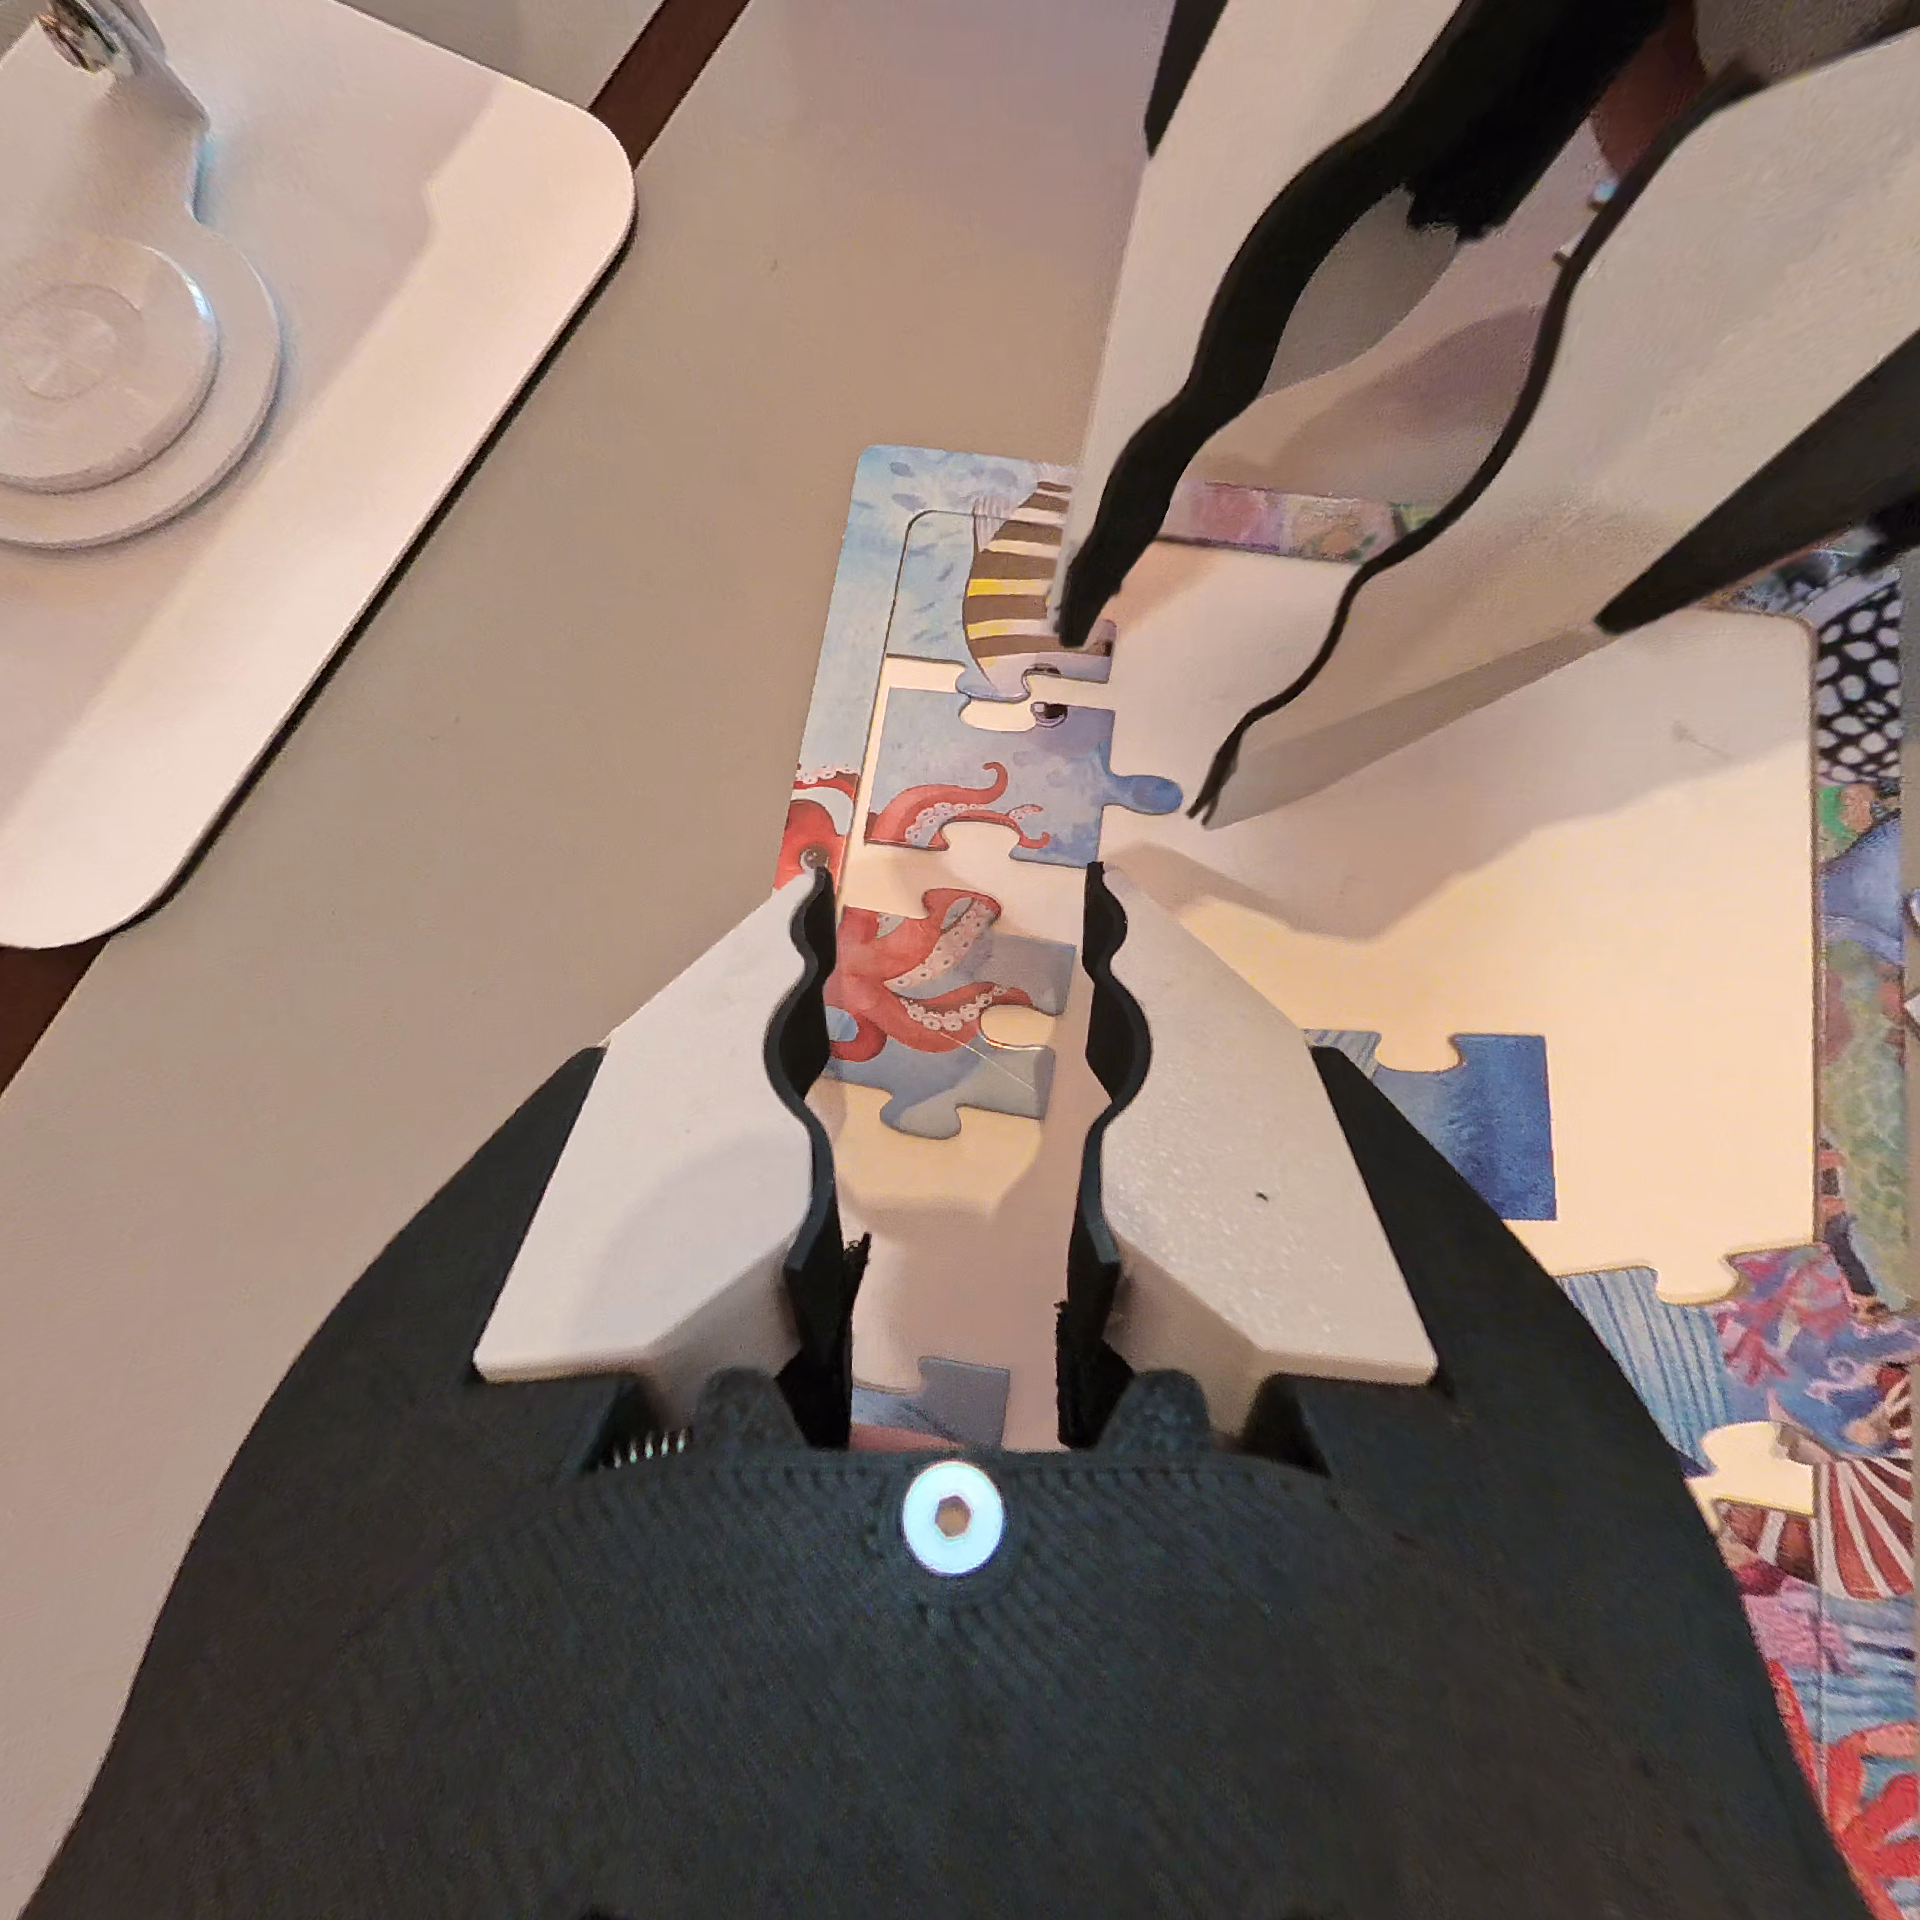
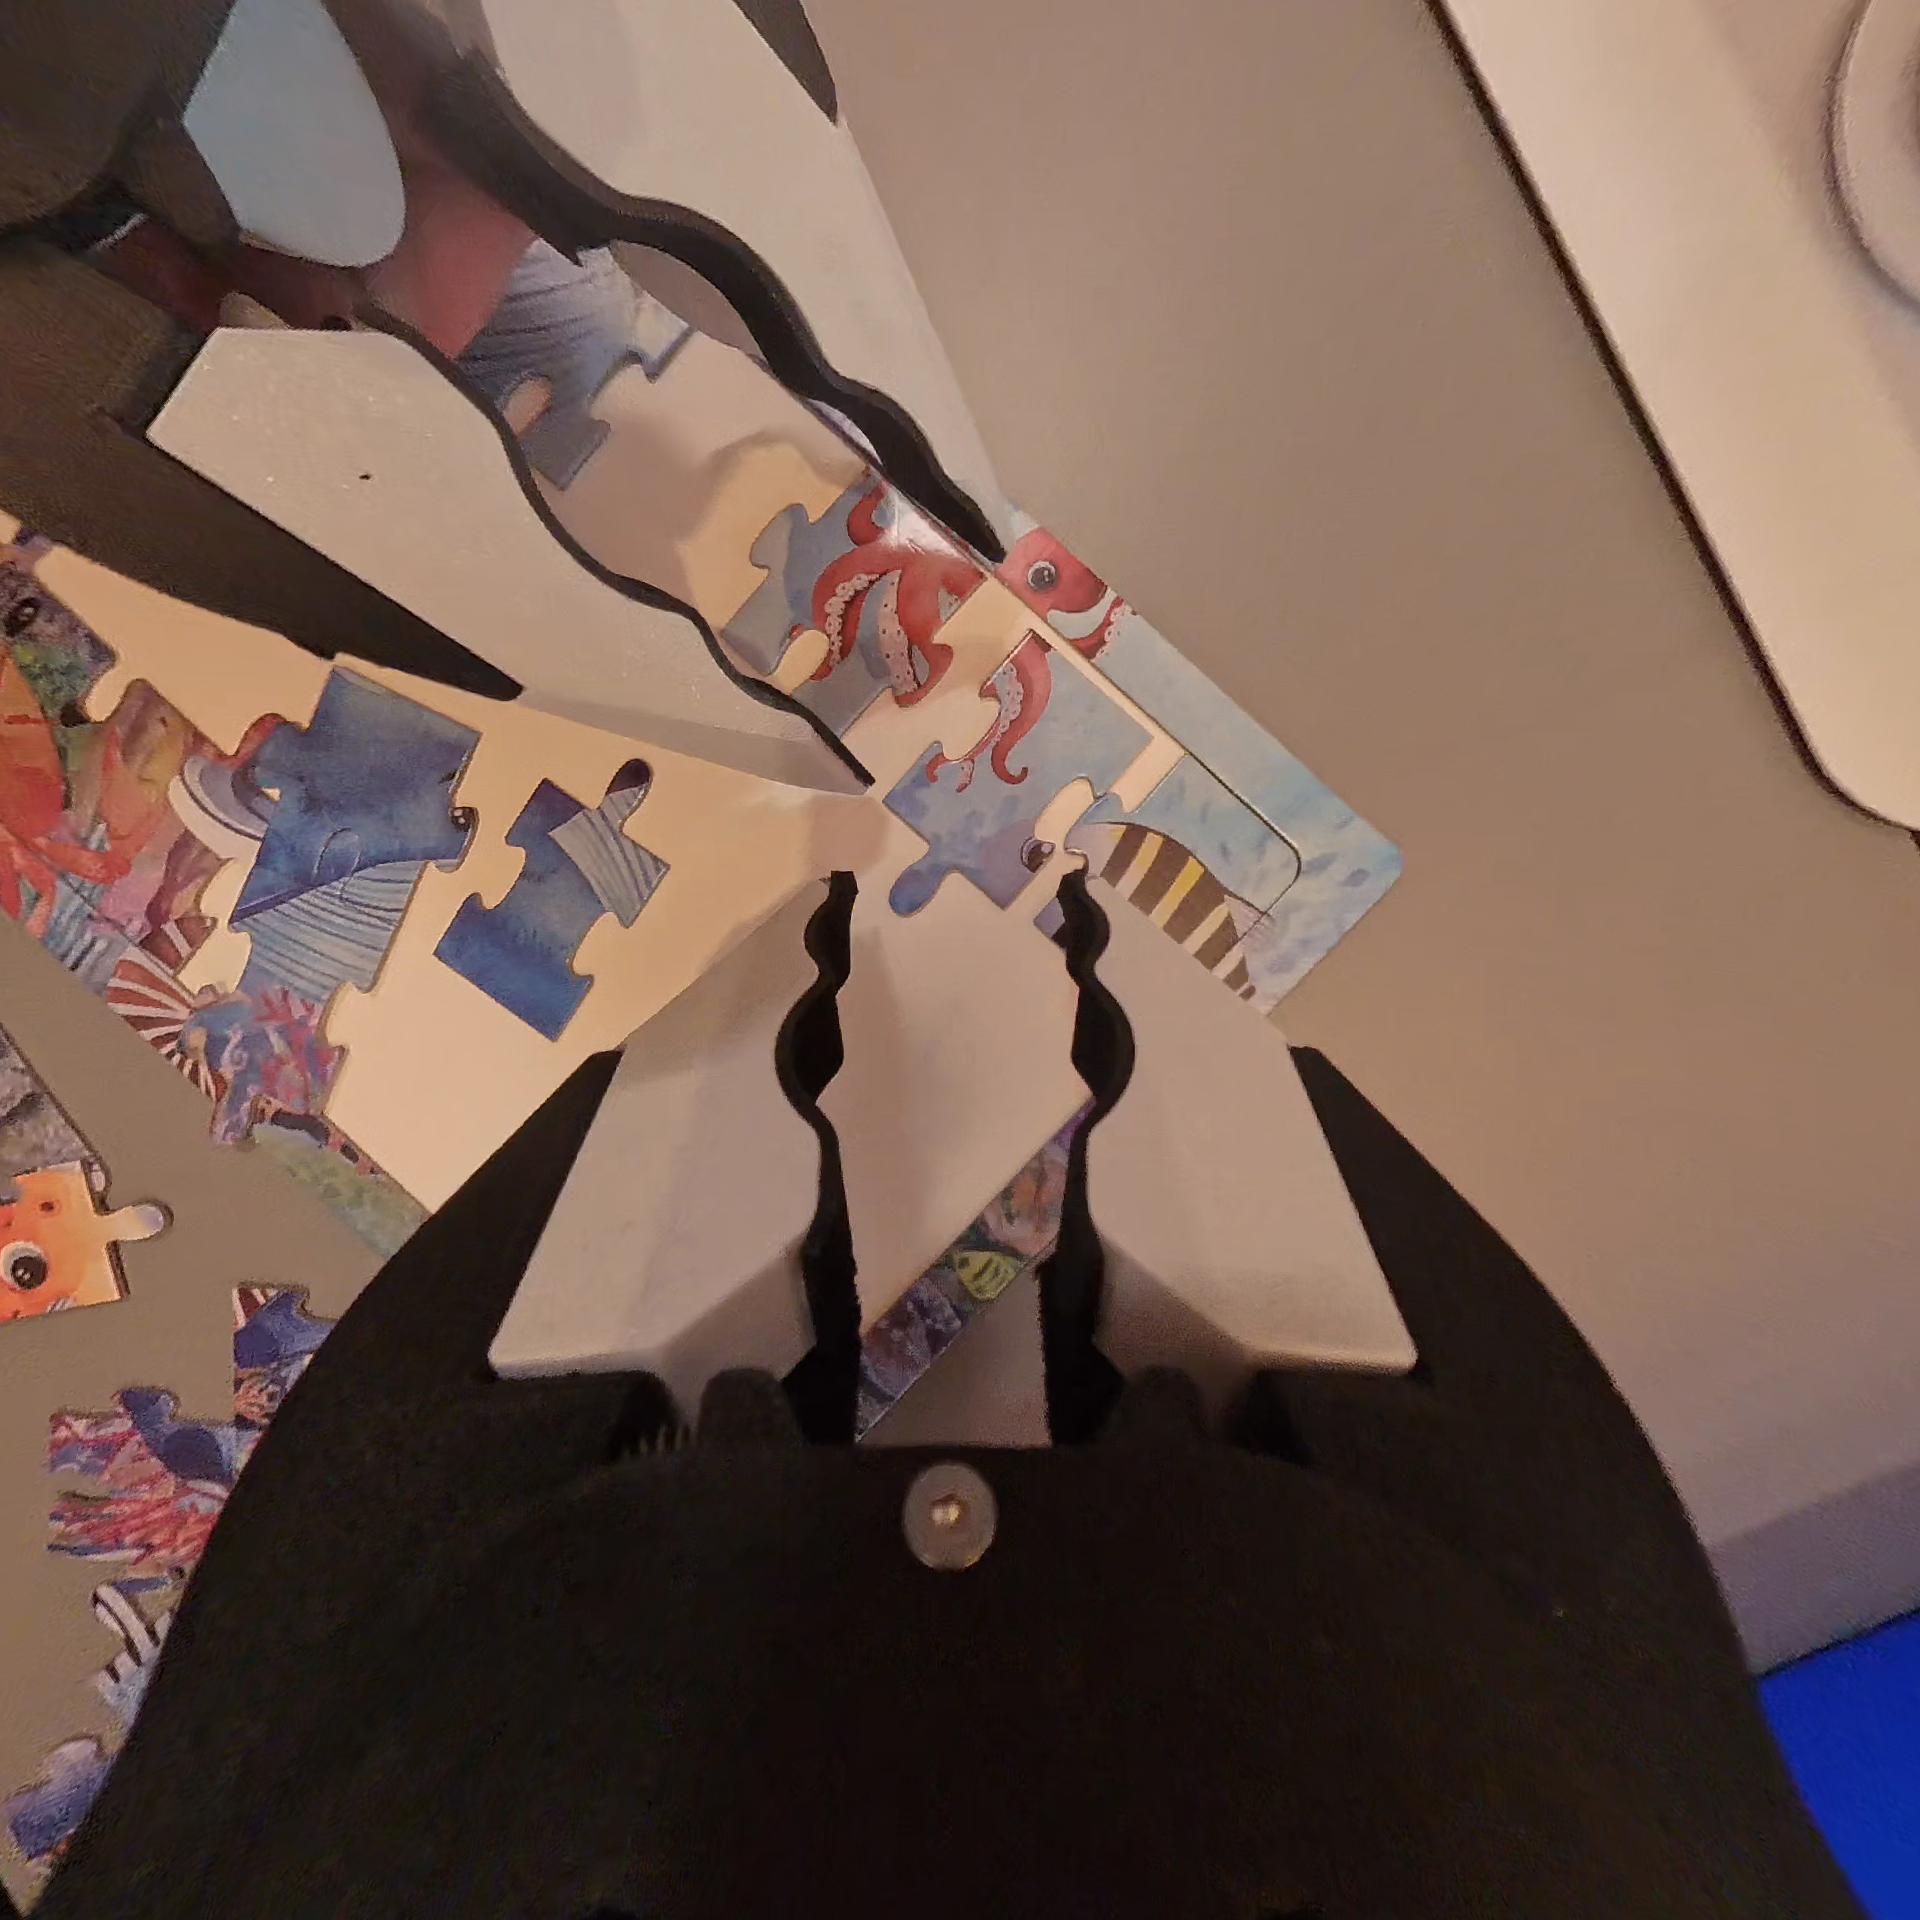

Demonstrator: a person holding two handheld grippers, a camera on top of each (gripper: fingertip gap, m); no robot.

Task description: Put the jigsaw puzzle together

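The left gripper (image 1: 954, 883) hangs low over the puzzle tray (image 1: 1455, 935) with its jaws parted and nothing between them; through the gap shows the octopus piece (image 1: 935, 987), lying flat in the tray's left column, and whether the tips touch it cannot be told. The right gripper (image 2: 951, 883) is likewise spread and empty-handed — its jaws stand apart over bare tray floor; in the left wrist view one of its fingertips (image 1: 1081, 613) comes down at the edge of the striped fish piece (image 1: 1013, 582), seemingly pressing on it, while the other tip hovers just beside the knob of the tentacle piece (image 1: 997, 790). The tray lies on a grey table (image 1: 520, 935), its printed frame showing sea, coral and an octopus head at the left rim; most of its cream floor is bare. Three pieces sit in a column along the left side: the striped fish at the far corner, the tentacle piece next to it with a small gap at the joint, then the octopus piece, slightly apart and tilted. Farther in lie a dark blue piece (image 2: 556, 914) on its own and a blue ray piece (image 2: 353, 821) joined to the coral edge. Loose pieces wait outside the tray — an orange fish piece (image 2: 52, 1247) among them; a white stand base (image 1: 312, 416) rests at the table's left.
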